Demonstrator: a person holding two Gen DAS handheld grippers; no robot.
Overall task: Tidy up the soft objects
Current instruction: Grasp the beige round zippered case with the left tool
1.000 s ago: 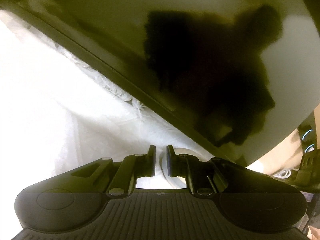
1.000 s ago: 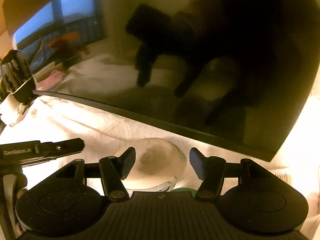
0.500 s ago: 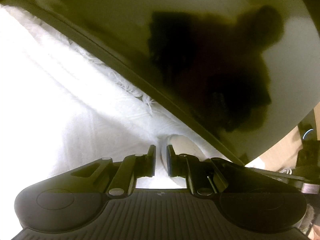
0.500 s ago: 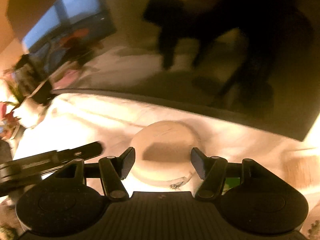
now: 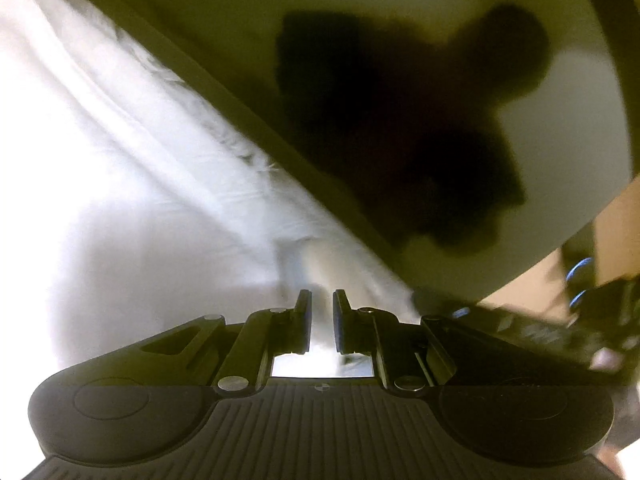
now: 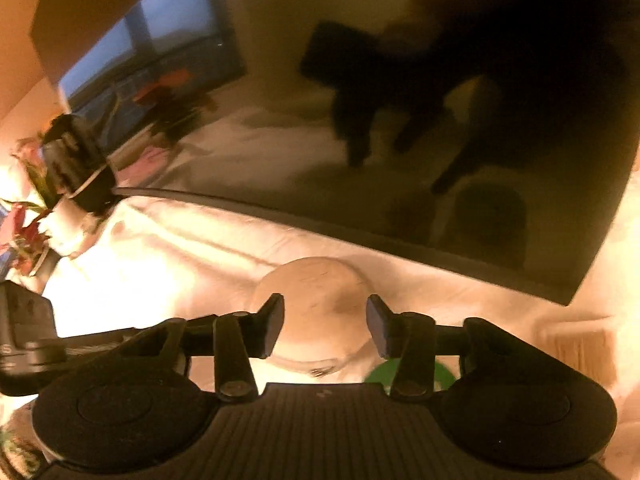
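Observation:
A round cream soft object lies on the white cloth in front of a dark screen. My right gripper points down over it with a finger on each side, and its jaws are closing; I see no clear press from the pads. In the left wrist view my left gripper stands almost closed, with a strip of white soft material running into the narrow gap between its pads. In the right wrist view the left gripper's body reaches in from the left edge, and its tips are hidden behind my right finger.
A large dark glossy screen stands just behind the object and reflects dark shapes. A potted plant and flowers sit at the far left. Something green shows under my right finger. A device with blue lights is at the right.
My right gripper's fingers have come closer together around the cream object. The left gripper has tilted a little and stays almost closed.

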